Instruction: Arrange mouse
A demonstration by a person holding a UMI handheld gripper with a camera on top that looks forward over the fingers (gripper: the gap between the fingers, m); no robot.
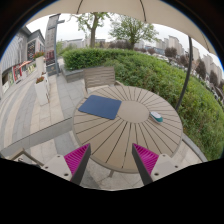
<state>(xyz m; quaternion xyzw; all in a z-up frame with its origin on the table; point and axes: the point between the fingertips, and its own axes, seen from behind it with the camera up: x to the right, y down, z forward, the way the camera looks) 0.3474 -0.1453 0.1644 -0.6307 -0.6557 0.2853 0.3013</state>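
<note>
A round wooden slatted table (120, 135) stands outdoors just ahead of my fingers. On it lies a dark blue mouse mat (100, 106) toward the far left side. A small teal and white mouse (156, 117) rests near the table's right rim. My gripper (112, 160) hovers above the near edge of the table, open, with nothing between its magenta pads (77, 157). The mouse is well ahead and to the right of the fingers.
A wooden chair (98, 77) stands behind the table. A green hedge (150, 75) runs behind and to the right. Paved ground (30, 115) stretches to the left, with a pale object (42, 90) standing on it. Trees and buildings lie beyond.
</note>
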